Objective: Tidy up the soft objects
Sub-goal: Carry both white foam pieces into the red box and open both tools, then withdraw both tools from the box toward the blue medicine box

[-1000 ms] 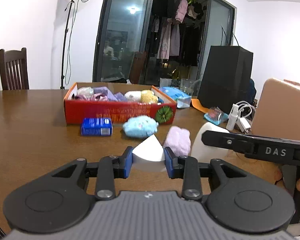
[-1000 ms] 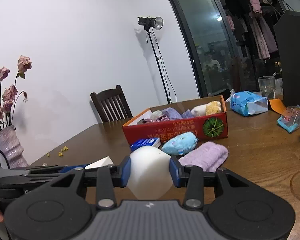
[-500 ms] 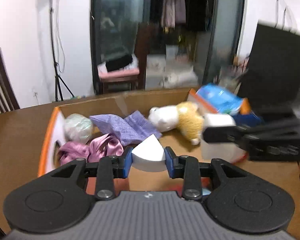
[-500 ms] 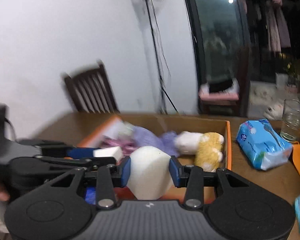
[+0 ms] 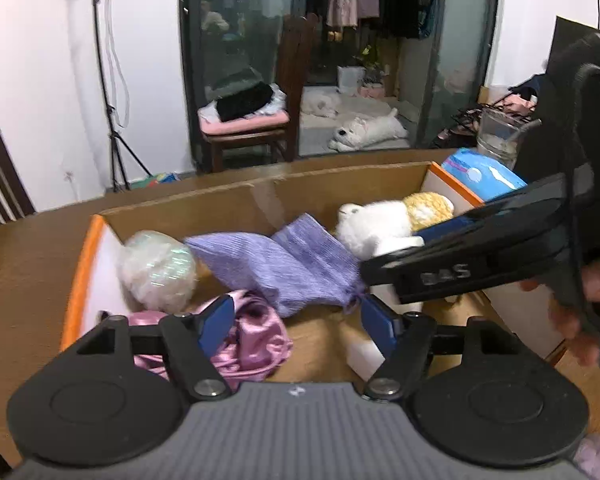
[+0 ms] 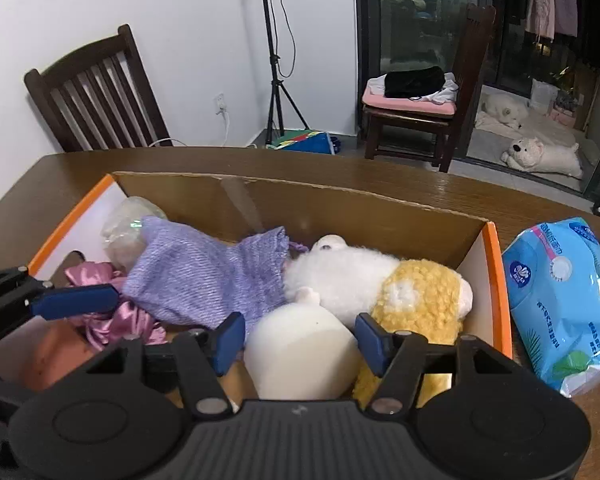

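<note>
Inside the cardboard box lie, left to right, an iridescent wrapped ball, pink satin cloth, a lilac knit pouch and a white-and-yellow plush. The left gripper is opening with nothing between its pads; a white wedge sponge lies half hidden beside its right finger. The right gripper is opening, pads off the rounded white sponge. A blue wipes pack sits on the wooden table.
</note>
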The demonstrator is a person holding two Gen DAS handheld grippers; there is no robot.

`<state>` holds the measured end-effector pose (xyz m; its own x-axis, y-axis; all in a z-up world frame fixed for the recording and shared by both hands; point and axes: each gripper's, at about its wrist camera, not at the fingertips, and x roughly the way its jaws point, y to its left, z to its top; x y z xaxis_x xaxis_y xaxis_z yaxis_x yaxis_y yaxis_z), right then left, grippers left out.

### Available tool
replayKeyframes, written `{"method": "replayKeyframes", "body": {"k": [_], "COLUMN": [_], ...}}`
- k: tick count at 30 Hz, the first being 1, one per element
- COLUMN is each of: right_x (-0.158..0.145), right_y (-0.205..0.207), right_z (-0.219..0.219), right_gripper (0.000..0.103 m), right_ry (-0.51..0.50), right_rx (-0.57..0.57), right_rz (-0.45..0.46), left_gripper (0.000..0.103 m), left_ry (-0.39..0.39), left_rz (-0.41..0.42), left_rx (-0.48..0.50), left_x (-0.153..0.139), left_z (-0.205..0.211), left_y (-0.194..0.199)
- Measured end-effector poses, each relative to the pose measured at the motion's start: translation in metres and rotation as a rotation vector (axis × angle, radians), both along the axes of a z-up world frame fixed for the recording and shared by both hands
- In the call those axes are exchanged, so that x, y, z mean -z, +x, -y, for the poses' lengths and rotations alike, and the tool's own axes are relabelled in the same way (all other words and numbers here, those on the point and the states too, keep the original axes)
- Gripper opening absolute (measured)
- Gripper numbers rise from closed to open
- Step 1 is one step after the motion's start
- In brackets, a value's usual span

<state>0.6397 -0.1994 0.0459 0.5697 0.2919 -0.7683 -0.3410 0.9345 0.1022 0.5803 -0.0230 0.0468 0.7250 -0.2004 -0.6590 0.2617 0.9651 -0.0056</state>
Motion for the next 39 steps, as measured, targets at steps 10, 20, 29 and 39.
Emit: {"method": "replayKeyframes", "body": {"k": [10,20,29,39], "right_x": [-0.097,-0.162,-0.081,-0.016], "right_y": [-0.082,-0.212,-0.392,-0.439], "right_z": [0.048,0.087,0.102,0.094], "right_gripper": [0.065,0.073,0.080,0.079], "right_ry": [-0.004,0.032,0.206,0.256], "right_rx": [0.023,0.030,-0.027,0.010], "right_rz": [0.151,0.342,0.480,0.382], "left_gripper": [0.079,0.083,0.090,0.094], "left_ry": [0.020,0.009,-0.105,-0.096], "left_rz": [0.139,0.313,0.413,0.324], "left_rx": [-0.041,-0.070,-0.119,-0.149], "left_x": [-0.084,-0.137,-0.055,-0.015], "left_z": [-0.027,-0.030,-0.024,-0.022], "left_y": [-0.074,-0.201,-0.371,-0.394]}}
